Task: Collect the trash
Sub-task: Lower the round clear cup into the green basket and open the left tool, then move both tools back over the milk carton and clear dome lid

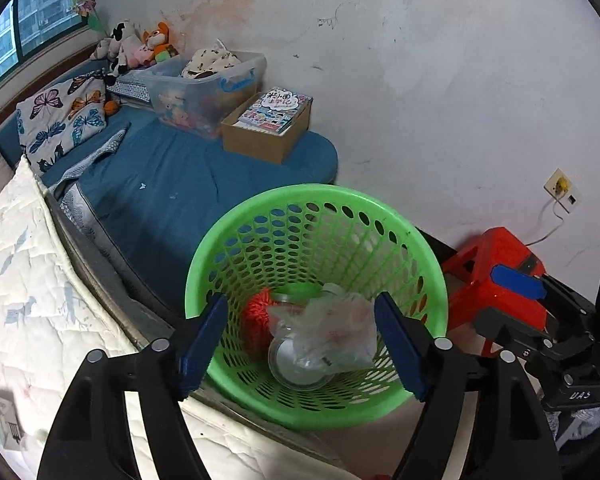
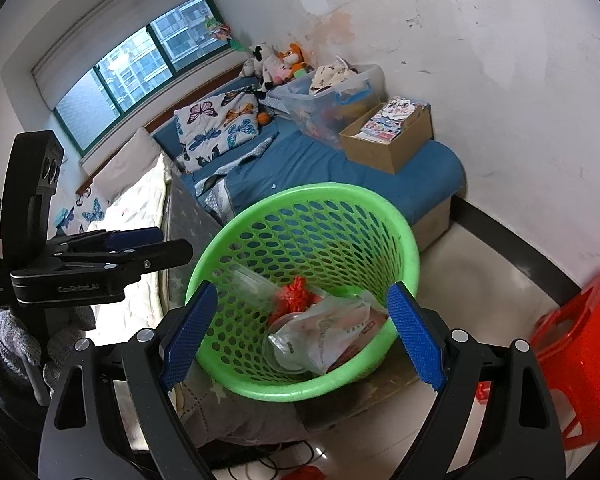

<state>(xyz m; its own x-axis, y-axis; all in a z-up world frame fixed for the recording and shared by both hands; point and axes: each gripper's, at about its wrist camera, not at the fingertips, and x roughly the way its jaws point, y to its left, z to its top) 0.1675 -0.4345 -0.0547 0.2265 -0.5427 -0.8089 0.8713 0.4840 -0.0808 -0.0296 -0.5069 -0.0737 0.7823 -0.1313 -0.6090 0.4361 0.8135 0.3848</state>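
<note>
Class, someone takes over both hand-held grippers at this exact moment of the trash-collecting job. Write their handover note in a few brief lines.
Left gripper: open, nothing between its pads, poised over the green basket.
Right gripper: open wide, empty, also aimed at the basket.
Basket: on the floor at the foot of the bed, beside the red stool.
Done: a crumpled plastic bag, a clear jar and a red knitted item lie inside the basket.
Left: no loose trash is clearly identifiable in either view; look around the room for more before finishing.
</note>
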